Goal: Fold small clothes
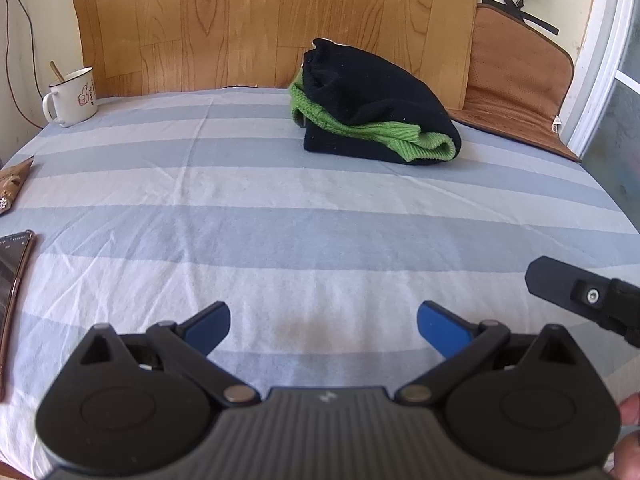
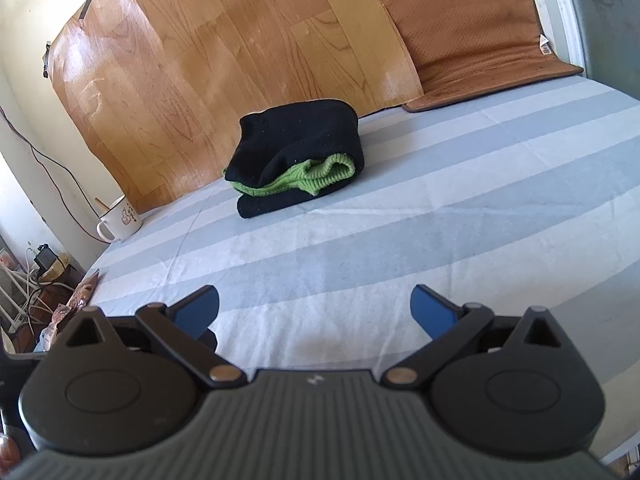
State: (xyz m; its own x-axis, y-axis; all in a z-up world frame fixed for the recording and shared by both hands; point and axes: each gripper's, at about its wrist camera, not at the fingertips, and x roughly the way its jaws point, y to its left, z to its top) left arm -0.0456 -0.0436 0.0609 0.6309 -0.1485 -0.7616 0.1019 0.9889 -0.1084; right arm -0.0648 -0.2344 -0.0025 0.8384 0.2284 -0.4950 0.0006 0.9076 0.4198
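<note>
Folded black and green garment (image 1: 372,108) lying at the far side of the striped sheet (image 1: 280,232), near the wood panel (image 1: 248,20), left gripper (image 1: 323,326) and right gripper (image 2: 315,312) hovering well short, both fingers spreading wide, holding nothing, mug (image 1: 72,98) sitting far left

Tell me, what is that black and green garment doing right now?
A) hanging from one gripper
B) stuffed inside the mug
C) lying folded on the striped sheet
C: the garment lies folded on the striped sheet, and both grippers are open and hold nothing.
</note>
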